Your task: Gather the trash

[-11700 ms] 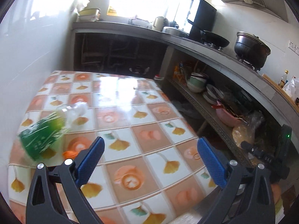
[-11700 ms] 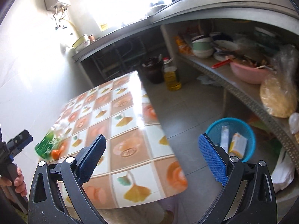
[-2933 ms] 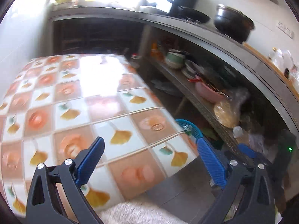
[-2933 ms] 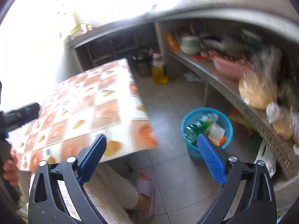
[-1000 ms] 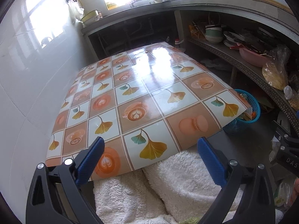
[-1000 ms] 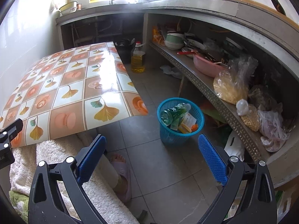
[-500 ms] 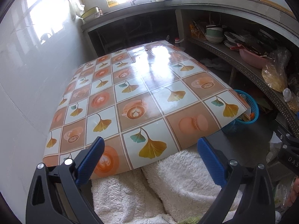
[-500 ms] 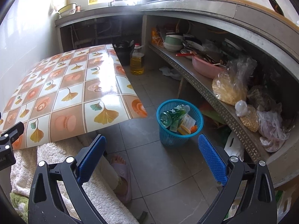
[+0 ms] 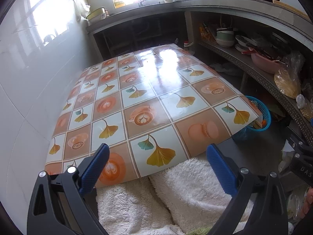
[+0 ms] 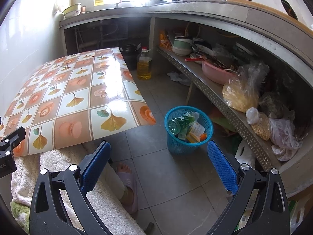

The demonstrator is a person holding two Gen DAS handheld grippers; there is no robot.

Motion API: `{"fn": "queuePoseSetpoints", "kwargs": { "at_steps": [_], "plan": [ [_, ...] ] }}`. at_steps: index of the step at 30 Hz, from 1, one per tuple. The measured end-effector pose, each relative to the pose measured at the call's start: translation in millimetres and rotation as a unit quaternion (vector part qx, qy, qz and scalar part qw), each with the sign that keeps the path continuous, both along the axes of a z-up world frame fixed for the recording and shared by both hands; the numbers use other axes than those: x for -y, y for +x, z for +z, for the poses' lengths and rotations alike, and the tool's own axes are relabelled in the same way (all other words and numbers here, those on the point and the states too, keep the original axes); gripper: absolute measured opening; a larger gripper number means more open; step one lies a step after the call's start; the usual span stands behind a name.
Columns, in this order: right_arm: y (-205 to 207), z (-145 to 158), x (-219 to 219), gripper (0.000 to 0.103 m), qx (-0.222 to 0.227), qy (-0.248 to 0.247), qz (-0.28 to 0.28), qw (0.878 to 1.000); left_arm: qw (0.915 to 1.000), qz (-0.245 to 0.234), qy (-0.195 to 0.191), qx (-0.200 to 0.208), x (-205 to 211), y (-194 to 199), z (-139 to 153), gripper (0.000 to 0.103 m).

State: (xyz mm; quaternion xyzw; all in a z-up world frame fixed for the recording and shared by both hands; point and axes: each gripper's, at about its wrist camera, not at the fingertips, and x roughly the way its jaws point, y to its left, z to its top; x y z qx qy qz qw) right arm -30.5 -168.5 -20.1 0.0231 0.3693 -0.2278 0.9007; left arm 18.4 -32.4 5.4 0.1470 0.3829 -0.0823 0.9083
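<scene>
**Trash in the basket, both claws spread and empty**

The round blue plastic mesh basket [image 10: 188, 131] stood on the grey tiled floor [image 10: 176, 176], right of centre in the right wrist view, just beyond the near corner of the table. In it lay a green-labelled clear plastic bottle [image 10: 181, 122], tilted with its base toward the upper left rim, and beside it a small white and orange carton [image 10: 196, 130] with a bit of orange plastic [image 10: 203, 136] at the lower right. In the left wrist view the same basket [image 9: 262, 117] peeped out at the right edge of the frame, half hidden behind the table corner.

The table with its glossy cloth of orange and pale squares printed with ginkgo leaves [image 9: 152, 98] filled the middle of the left view.

The right gripper [image 10: 159, 165] hung low in its frame over the floor, its blue-padded fingers [image 10: 222, 166] set wide apart with nothing between them. The left gripper [image 9: 158, 169] was likewise spread wide and empty, hovering at the near edge of the table above the person's white fleecy lap [image 9: 185, 186].

At the lower centre of the right view a foot in a pale pink slipper [image 10: 128, 184] rested on the tiles. Along the right ran a grey perforated metal shelf [image 10: 225, 103] carrying a pink basin [image 10: 217, 72], stacked bowls [image 10: 182, 47] and plastic bags of yellow grain [image 10: 240, 96]. A clear bottle of yellow oil [image 10: 144, 66] stood on the floor at upper centre, by the table's far corner.
</scene>
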Motion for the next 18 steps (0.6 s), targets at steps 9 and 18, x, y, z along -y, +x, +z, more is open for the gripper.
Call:
{"fn": "queuePoseSetpoints", "kwargs": {
  "at_steps": [9,18],
  "plan": [
    [-0.3,1.5,1.0,0.095,0.001,-0.001,0.001,1.000,1.0000,0.000,0.000,0.001,0.1,-0.8,1.3,0.097],
    [-0.3,1.7,1.2,0.095,0.001,-0.001,0.001,1.000,1.0000,0.001,0.000,0.001,0.1,-1.3,0.9,0.097]
  ]
}}
